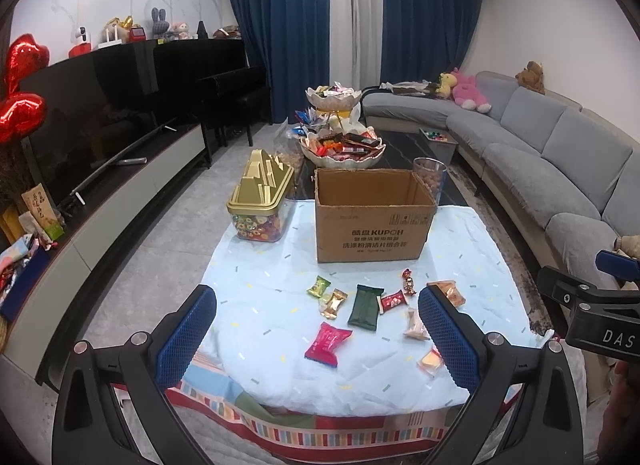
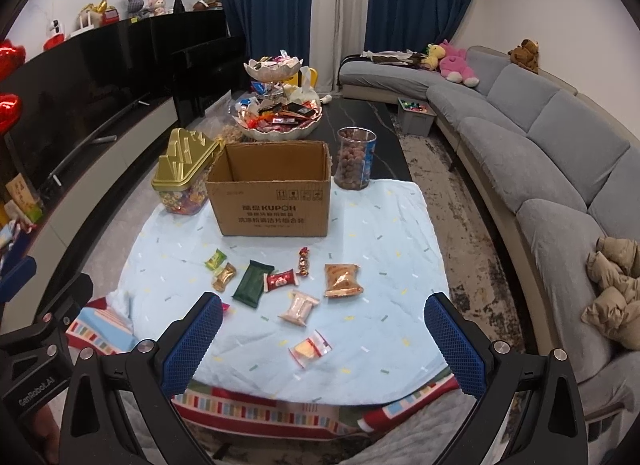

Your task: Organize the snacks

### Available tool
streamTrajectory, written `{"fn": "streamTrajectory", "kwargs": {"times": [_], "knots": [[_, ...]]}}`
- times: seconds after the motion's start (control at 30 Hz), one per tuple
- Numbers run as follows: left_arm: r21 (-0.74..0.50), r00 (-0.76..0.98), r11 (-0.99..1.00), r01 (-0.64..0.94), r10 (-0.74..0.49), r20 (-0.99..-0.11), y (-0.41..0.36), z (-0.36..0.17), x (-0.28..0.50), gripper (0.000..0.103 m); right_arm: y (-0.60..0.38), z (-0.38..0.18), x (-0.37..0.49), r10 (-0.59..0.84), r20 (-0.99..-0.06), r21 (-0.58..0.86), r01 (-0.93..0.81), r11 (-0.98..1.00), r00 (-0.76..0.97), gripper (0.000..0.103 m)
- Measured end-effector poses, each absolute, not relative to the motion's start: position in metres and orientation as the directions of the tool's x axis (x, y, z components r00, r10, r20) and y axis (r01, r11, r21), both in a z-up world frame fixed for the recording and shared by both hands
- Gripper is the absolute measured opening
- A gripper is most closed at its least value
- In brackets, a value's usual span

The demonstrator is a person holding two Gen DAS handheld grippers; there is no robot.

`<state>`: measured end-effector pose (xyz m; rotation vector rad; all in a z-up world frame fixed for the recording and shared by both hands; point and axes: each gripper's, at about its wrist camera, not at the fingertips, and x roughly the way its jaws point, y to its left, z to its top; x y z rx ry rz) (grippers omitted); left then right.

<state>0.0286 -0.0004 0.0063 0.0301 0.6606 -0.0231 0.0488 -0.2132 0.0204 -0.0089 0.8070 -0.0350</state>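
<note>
Nearest, the left claw (image 1: 318, 339) and the right claw (image 2: 323, 339) both gape wide and hold nothing, poised above the near edge of the counter (image 2: 400, 225), which is draped in a pale blue cloth (image 1: 256, 305).

Just beyond them loose snacks lie scattered on the cloth: a pink packet (image 1: 327, 344), a clear red-trimmed packet (image 2: 310, 348), a pale pink packet (image 2: 299, 307), a dark green bar (image 2: 252, 283), an orange bag (image 2: 342, 280), a small red packet (image 2: 280, 279), a gold packet (image 2: 224, 277), a light green packet (image 2: 216, 259) and a twisted candy (image 2: 304, 261).

Farther back stands an open cardboard box (image 2: 272, 201), empty as far as can be seen. On its left sits a gold-lidded candy tub (image 2: 182, 181); on its right, a clear jar of nuts (image 2: 356, 159). Farthest is a two-tier bowl stand (image 2: 276, 113) heaped with sweets.
</note>
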Motion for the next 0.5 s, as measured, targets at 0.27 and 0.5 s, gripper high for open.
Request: {"fn": "streamTrajectory", "kwargs": {"times": [0.27, 0.5], "knots": [[0.048, 0.79, 0.998, 0.048, -0.009, -0.612, -0.007, 0.011, 0.051, 0.103, -0.216, 0.026, 0.07, -0.037, -0.724, -0.029, 0.022, 0.999, 0.689, 0.102], [0.074, 0.787, 0.995, 0.069, -0.009, -0.617, -0.012, 0.012, 0.063, 0.103, -0.218, 0.027, 0.083, -0.041, -0.733, -0.031, 0.026, 0.999, 0.679, 0.102]]}}
